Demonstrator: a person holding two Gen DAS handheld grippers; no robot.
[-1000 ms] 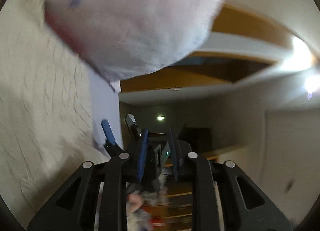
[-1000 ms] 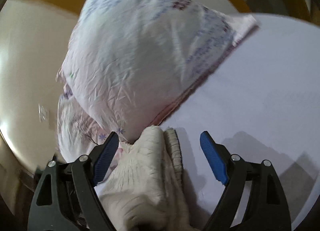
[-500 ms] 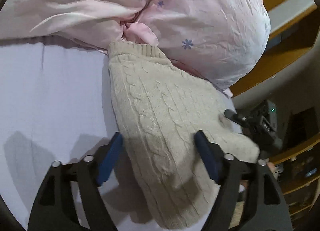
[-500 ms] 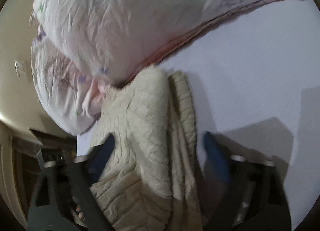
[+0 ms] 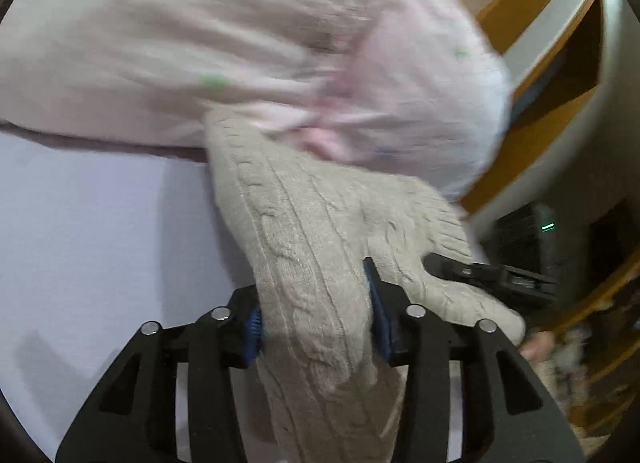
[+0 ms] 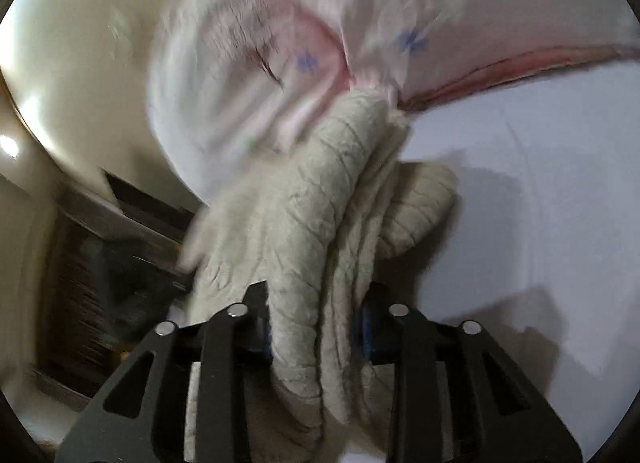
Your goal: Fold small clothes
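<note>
on pale sheet [image 5: 100,223], both grippers [image 5: 316,315] [image 6: 316,323] pinch cable-knit beige sweater [image 5: 304,231], prob. bunched.

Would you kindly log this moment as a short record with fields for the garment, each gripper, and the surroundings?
garment: cream cable-knit sweater, bunched, far end tucked against the pillow
left gripper: shut on the sweater, knit squeezed between its blue pads
right gripper: shut on the sweater, folds bundled between its fingers
pillow: pink, small flower print, blurred, lying behind the sweater
surface: pale lavender sheet, under the sweater
fold progress: none visible, sweater crumpled
</note>
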